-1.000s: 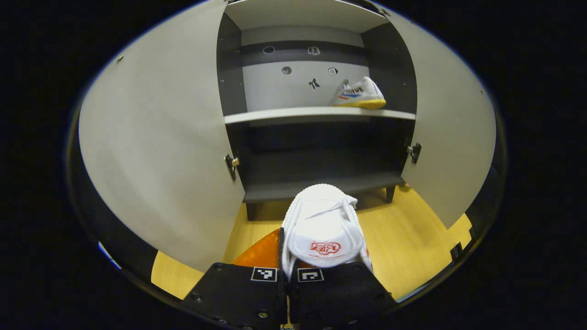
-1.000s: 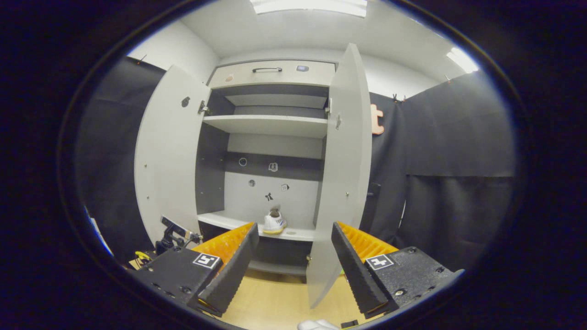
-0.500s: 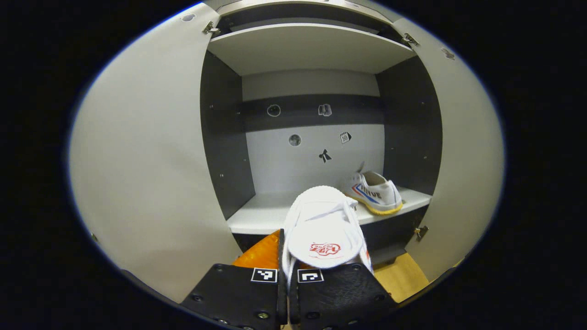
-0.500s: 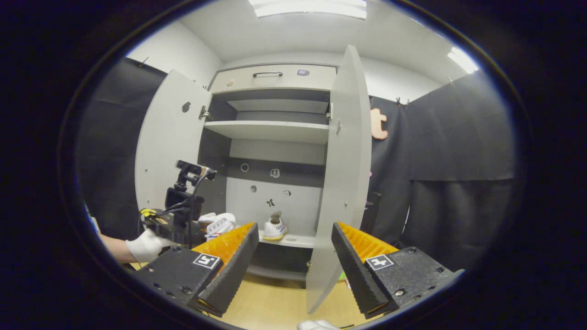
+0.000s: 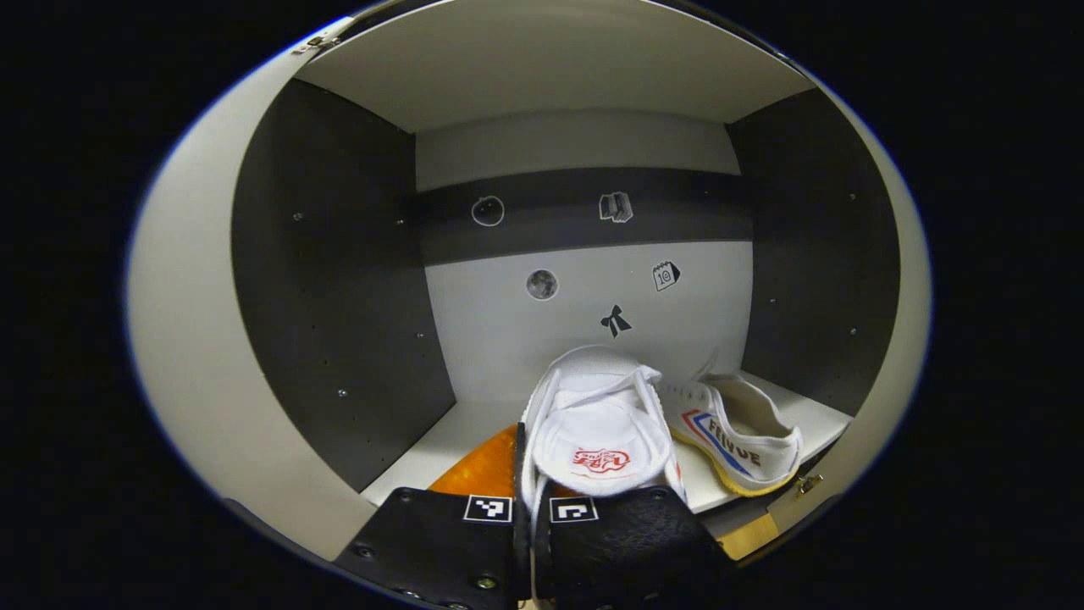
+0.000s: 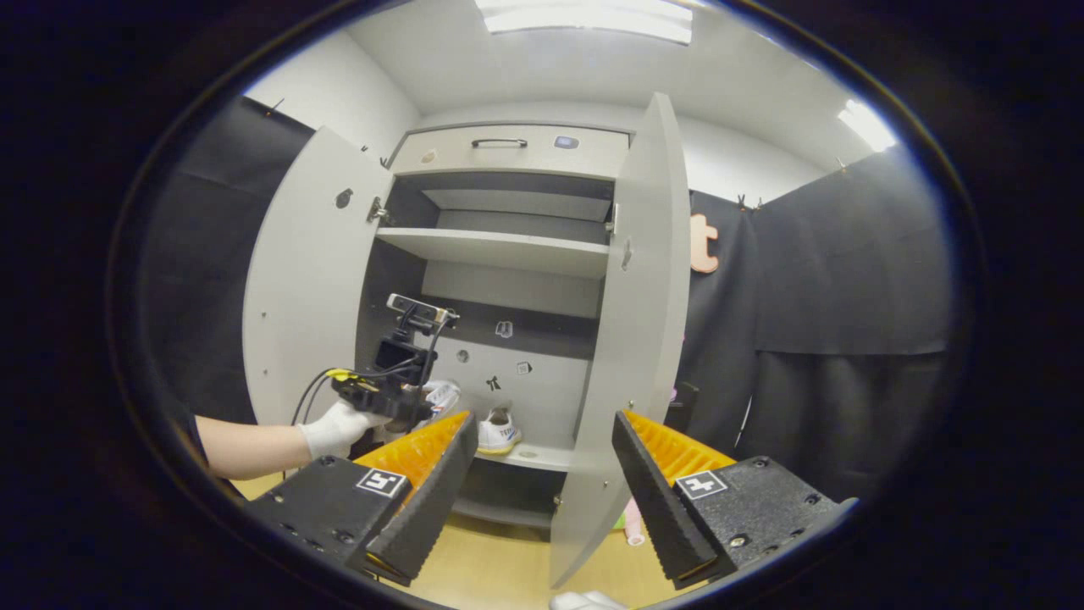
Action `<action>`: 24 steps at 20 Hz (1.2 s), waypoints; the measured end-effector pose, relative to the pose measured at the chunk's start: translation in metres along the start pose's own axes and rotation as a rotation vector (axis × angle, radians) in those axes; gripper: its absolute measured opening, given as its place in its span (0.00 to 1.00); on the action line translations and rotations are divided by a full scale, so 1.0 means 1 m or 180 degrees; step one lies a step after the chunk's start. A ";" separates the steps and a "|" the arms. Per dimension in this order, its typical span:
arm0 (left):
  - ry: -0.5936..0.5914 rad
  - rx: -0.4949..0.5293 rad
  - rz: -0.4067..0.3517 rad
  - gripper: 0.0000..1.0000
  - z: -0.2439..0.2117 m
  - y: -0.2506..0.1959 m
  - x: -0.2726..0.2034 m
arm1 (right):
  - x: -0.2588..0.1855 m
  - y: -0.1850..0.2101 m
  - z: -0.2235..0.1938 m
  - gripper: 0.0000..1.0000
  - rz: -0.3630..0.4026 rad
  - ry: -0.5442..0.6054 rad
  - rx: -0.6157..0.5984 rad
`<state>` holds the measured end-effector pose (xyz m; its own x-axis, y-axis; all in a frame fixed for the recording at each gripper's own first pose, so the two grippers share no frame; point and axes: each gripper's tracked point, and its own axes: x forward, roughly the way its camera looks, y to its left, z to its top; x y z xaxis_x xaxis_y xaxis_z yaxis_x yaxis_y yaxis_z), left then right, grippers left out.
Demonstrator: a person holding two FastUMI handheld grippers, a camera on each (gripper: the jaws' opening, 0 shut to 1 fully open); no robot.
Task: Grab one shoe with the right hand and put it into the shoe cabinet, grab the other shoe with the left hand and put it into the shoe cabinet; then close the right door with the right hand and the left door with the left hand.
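My left gripper is shut on a white canvas shoe, held toe-forward just above the front of the cabinet's middle shelf. A second white shoe with a yellow sole and blue-red stripes lies on that shelf to the right. In the right gripper view, my right gripper stands open and empty, well back from the cabinet. Farther off there, a gloved hand pushes the left gripper with its shoe into the cabinet, beside the shelved shoe.
Both cabinet doors hang open: the left door and the right door, which is edge-on before my right gripper. An upper shelf and a drawer sit above. Wooden floor lies below.
The left gripper rose from floor level and moved forward into the cabinet with its shoe, reaching the middle shelf. The right gripper stayed open and barely shifted.
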<state>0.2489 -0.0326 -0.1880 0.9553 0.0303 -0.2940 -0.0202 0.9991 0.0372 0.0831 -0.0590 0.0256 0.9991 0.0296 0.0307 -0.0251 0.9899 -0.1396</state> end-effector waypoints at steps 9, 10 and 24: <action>0.0578 -0.0015 -0.0017 0.02 -0.022 -0.007 0.030 | 0.005 -0.006 -0.006 1.00 0.0001 0.0134 0.0025; 0.0635 -0.0007 -0.0045 0.13 -0.023 -0.009 0.033 | 0.006 -0.005 -0.007 1.00 0.0003 0.0147 0.0051; 0.0503 -0.0036 -0.0021 0.97 -0.010 0.026 -0.004 | 0.007 0.001 -0.012 1.00 0.0085 0.0198 0.0172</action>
<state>0.2417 -0.0066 -0.1957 0.8972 0.0272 -0.4408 -0.0184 0.9995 0.0243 0.0905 -0.0592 0.0136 0.9982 0.0491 -0.0341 -0.0519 0.9950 -0.0858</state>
